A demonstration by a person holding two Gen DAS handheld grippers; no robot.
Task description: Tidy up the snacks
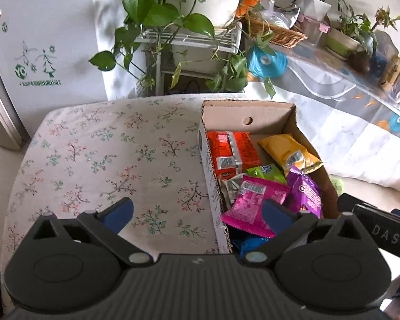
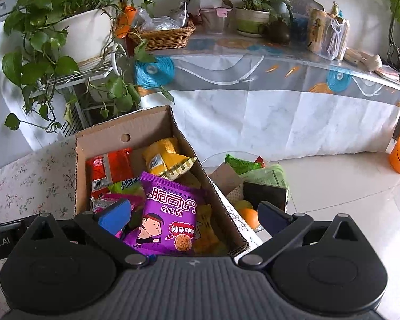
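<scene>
both hand-held grippers hang over the cardboard box [image 1: 266, 112] at the edge of the floral tabletop [image 1: 106, 160]. the left hand-held gripper [image 1: 197, 213] is spread wide and holds nothing; the right hand-held gripper [image 2: 194, 217] gapes too, empty. the snacks sit piled inside the box: purple packet [image 2: 168, 213] on top, pink packet [image 1: 253, 200], yellow bag [image 2: 165, 162], orange pack [image 1: 229, 152]. i'd worry a finger catches the box wall and shoves it off the edge, or slick wrappers slip from a shallow pinch.

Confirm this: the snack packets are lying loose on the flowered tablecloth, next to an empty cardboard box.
Not right. The snack packets lie inside the cardboard box, which is not empty; the right wrist view shows it. The box does stand on the flowered tablecloth.
</scene>
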